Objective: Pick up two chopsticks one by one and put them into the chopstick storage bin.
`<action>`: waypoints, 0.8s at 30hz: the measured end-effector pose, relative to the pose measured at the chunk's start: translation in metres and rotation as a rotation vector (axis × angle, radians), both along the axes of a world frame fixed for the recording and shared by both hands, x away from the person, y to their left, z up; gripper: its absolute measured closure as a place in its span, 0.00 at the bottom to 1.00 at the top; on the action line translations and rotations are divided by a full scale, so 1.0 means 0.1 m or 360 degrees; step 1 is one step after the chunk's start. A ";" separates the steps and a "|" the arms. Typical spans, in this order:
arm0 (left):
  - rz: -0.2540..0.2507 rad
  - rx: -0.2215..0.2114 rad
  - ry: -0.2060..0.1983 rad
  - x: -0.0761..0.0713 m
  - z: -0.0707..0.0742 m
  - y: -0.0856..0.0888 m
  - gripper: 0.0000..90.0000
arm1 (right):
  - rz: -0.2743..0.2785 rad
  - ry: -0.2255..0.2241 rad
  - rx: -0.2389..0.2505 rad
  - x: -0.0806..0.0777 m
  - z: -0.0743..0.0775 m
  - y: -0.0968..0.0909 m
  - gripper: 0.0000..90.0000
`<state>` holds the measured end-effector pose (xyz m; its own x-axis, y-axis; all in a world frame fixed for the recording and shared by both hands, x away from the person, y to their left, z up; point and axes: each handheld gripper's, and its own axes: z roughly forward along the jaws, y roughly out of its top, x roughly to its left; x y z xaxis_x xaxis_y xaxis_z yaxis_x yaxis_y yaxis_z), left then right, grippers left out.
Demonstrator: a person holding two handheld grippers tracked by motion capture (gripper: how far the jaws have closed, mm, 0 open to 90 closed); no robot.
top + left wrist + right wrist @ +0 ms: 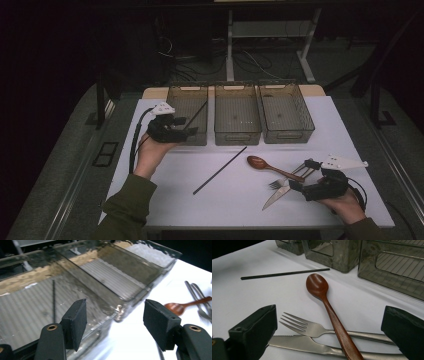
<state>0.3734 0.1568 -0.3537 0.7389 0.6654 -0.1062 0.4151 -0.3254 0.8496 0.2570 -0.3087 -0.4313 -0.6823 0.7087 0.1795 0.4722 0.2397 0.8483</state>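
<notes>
One black chopstick [220,170] lies slantwise on the white table [165,200]. A second chopstick [200,111] [53,300] rests inside the left clear bin [172,107]. My left gripper [187,126] [115,315] hovers at that bin's front edge, open, with nothing between its pads. A wooden spoon [262,164] [327,305], a metal fork [279,183] [312,328] and a knife [274,198] [312,345] lie crossed at the right. My right gripper [302,175] [329,322] stands open over their handles, its pads apart from them.
Three clear bins stand in a row at the back; the middle bin [237,136] and right bin [287,136] hold nothing. Table edges run close to both hands. Desk legs and cables lie on the floor behind.
</notes>
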 end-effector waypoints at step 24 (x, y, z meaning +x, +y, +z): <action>-0.0085 -0.0066 0.0050 -0.61 -0.46 -0.38 0.44 | 0.0008 -0.0006 -0.0017 -0.01 -0.01 0.01 0.00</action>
<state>0.3128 0.1188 -0.4002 0.7690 0.6197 -0.1567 0.4249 -0.3124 0.8497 0.2564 -0.3074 -0.4320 -0.6867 0.7069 0.1692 0.4676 0.2515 0.8474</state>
